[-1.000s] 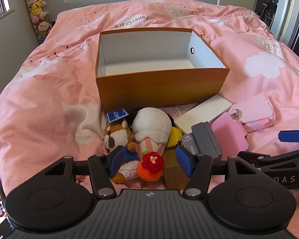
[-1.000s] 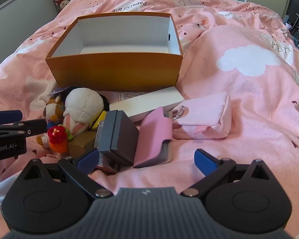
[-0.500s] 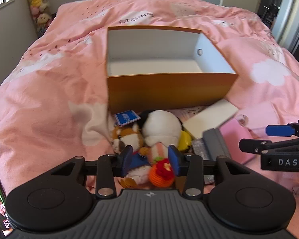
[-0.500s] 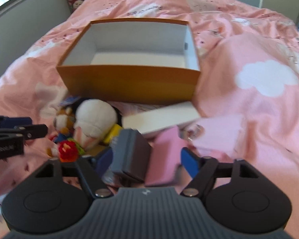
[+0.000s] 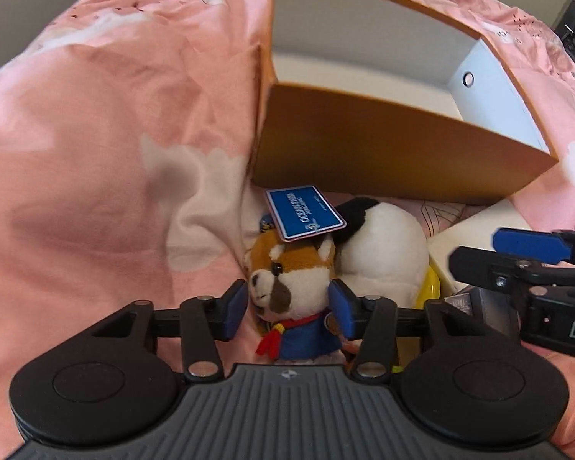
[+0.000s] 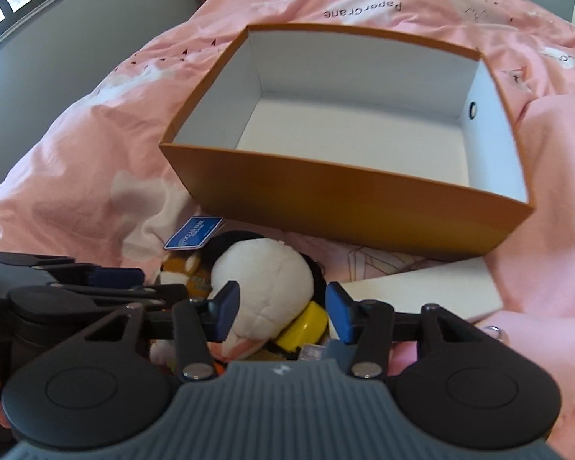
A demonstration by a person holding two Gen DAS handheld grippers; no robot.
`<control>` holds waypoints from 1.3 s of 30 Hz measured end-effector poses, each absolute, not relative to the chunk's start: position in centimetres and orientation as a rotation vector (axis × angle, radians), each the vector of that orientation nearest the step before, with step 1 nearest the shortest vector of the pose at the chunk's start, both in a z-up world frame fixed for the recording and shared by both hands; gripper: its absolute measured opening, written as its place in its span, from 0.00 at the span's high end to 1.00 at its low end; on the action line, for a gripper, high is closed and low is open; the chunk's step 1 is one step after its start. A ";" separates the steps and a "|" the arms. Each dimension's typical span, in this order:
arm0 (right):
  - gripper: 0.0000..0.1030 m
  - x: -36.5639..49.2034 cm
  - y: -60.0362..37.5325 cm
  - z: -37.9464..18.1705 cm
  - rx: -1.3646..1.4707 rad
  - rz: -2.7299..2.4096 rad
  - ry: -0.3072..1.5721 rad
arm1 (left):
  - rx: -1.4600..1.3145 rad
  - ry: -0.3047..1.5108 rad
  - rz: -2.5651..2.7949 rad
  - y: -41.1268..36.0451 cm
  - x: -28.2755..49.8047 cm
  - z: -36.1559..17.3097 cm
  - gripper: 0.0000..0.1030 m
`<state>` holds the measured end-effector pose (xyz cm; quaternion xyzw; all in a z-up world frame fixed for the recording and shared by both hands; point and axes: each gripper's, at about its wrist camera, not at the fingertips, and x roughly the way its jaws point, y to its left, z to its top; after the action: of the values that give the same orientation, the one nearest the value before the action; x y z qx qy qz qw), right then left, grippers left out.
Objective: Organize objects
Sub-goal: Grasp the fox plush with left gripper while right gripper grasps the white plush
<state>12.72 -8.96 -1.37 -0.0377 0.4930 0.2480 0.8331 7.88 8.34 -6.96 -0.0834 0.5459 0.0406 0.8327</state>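
Box (image 6: 349, 207): orange outside, white inside, open-topped and empty, on the pink duvet (image 5: 96, 115); presumably the bin for everything else.

Fox plush (image 5: 293, 291): just before the box's near wall, blue tag (image 5: 304, 212) over its head. Left gripper (image 5: 289, 308) straddles it, jaws opening, pads beside the head, not pressing.

White plush (image 6: 268, 287): beside the fox, before the same wall. Right gripper (image 6: 283, 312) brackets it with a yellow piece (image 6: 306, 324), jaws closing, not yet pinching.

White carton (image 6: 421, 291): before the box's right corner, untouched.

Right tool (image 6: 281, 316), jaws closing around white plush (image 6: 264, 287), before open orange box (image 6: 349, 207) on pink bedspread (image 6: 96, 145).
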 end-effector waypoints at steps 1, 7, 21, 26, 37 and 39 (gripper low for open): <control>0.48 12.9 -8.8 -1.6 -0.084 0.529 1.053 | -0.179 1.167 0.080 8.3 8.1 -7.2 0.39; 0.42 13.5 -8.0 -2.6 -0.112 0.541 1.072 | -0.133 1.213 0.087 7.8 9.0 -8.8 0.37; 0.39 13.5 -5.6 -3.2 -0.137 0.587 1.126 | -0.222 1.101 0.169 10.9 6.3 -5.1 0.50; 0.32 13.7 -3.4 -4.7 -0.176 0.569 1.169 | -0.212 1.060 0.221 11.8 6.3 -3.5 0.50; 0.21 15.2 -1.4 -8.2 -0.288 0.464 1.164 | -0.198 1.049 0.219 12.0 5.9 -3.8 0.49; 0.24 15.4 -2.0 -7.9 -0.251 0.466 1.167 | -0.193 1.045 0.217 11.9 5.8 -3.7 0.50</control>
<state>15.38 -2.00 -7.90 -0.1172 0.5445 0.2175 0.8015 5.80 11.87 -3.70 -0.0920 0.4973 0.1033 0.8565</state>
